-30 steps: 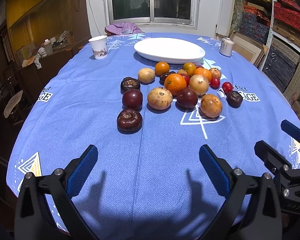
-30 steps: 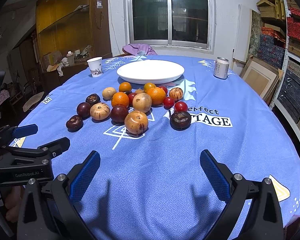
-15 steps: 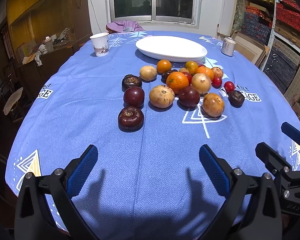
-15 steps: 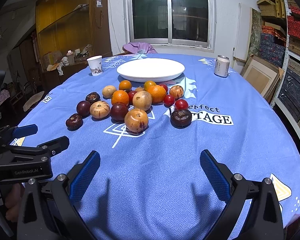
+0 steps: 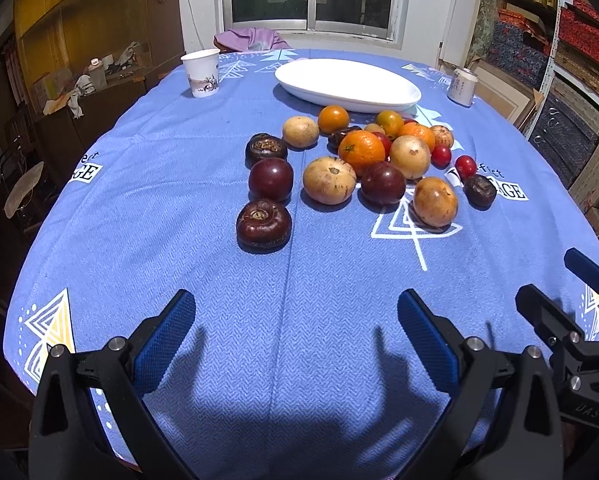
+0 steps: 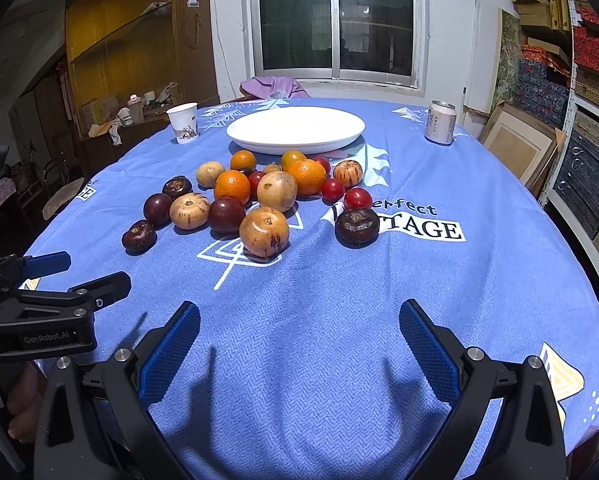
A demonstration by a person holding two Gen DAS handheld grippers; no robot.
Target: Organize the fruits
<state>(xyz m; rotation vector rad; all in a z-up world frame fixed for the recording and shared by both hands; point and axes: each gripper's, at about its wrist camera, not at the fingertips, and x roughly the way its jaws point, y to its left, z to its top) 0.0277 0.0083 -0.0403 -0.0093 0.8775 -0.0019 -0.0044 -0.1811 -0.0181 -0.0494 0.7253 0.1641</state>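
Several fruits lie loose on the blue tablecloth (image 5: 291,320): a dark mangosteen (image 5: 263,225) nearest the left side, a purple plum (image 5: 270,179), a tan striped fruit (image 5: 329,179), an orange (image 5: 361,151) and small red tomatoes (image 5: 465,166). In the right wrist view a brown-orange fruit (image 6: 264,231) and a lone mangosteen (image 6: 356,225) are closest. A white oval plate (image 5: 347,85) (image 6: 295,129) sits behind them with nothing on it. My left gripper (image 5: 295,336) and right gripper (image 6: 299,340) hover open over bare cloth, short of the fruit.
A paper cup (image 5: 200,73) stands at the back left, a drink can (image 6: 440,122) at the back right. Shelves and framed boards line the right wall, a wooden cabinet the left. The table's rim curves close on both sides.
Both grippers have drifted slightly forward toward the fruit, which now looks a little nearer. Nothing on the table has moved.
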